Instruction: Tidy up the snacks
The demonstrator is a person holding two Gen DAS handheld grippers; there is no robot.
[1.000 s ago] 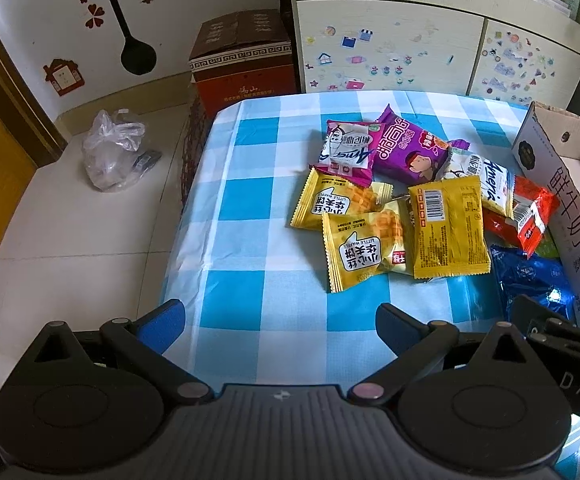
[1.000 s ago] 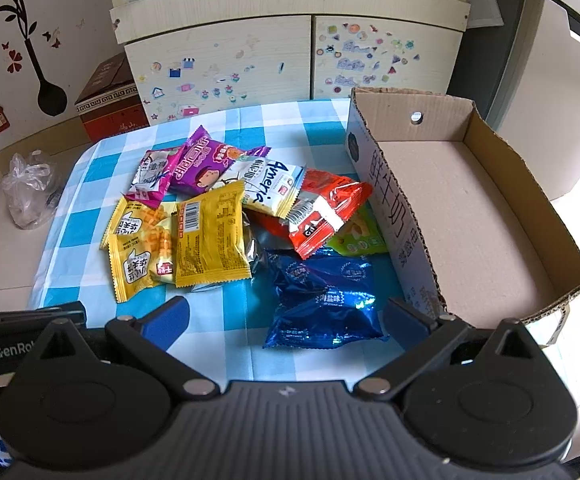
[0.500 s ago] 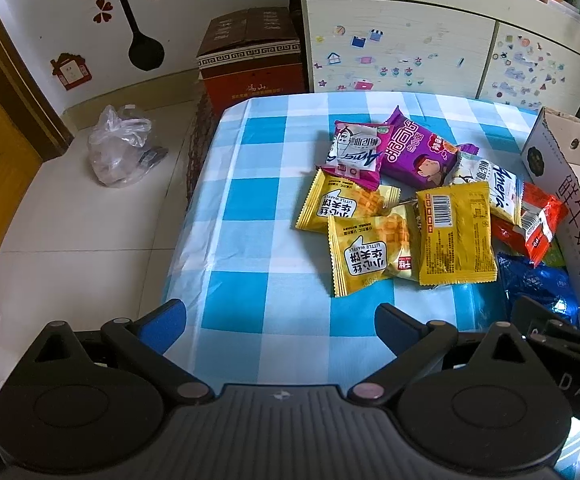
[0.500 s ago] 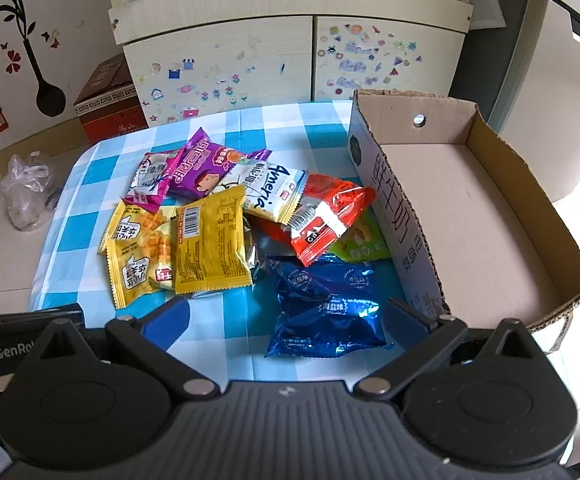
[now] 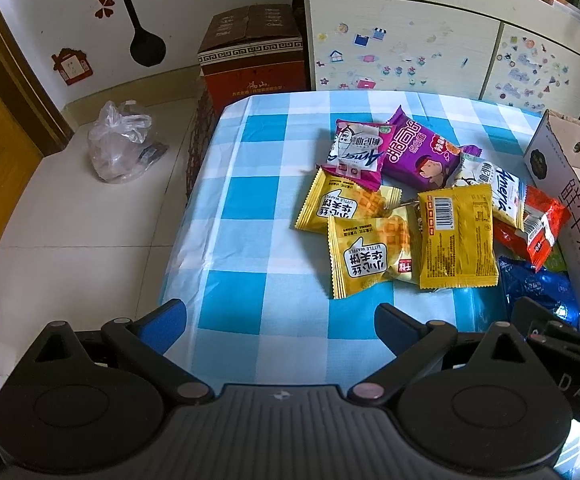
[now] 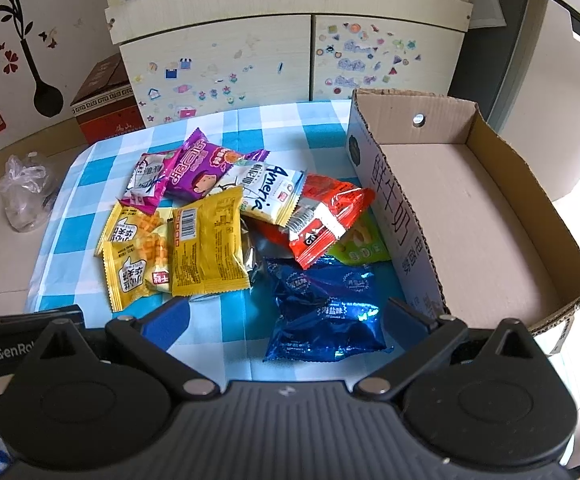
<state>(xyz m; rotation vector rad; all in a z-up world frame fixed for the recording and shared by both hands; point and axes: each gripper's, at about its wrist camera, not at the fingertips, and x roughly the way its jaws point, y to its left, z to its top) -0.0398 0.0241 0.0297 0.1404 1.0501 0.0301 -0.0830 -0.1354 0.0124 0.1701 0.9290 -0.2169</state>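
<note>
Checked tablecloth [image 5: 250, 184] is carrying an empty cardboard box [image 6: 470, 208] beside heaped snack packets [image 6: 210, 236]. Right gripper [image 6: 286, 316], spread wide like the left gripper [image 5: 280, 316], is hovering near the blue packet [image 6: 326, 312]; pinching its crimped edge should be lifting it cleanly.

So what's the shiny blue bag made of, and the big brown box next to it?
The blue bag looks like glossy foil-type plastic film: it crinkles and throws bright glints of light. The box looks like plain corrugated cardboard: matte brown inside, with a wavy layered edge along its torn rim and a printed white outer wall. I can't be sure of the bag's exact film from its look alone.
</note>
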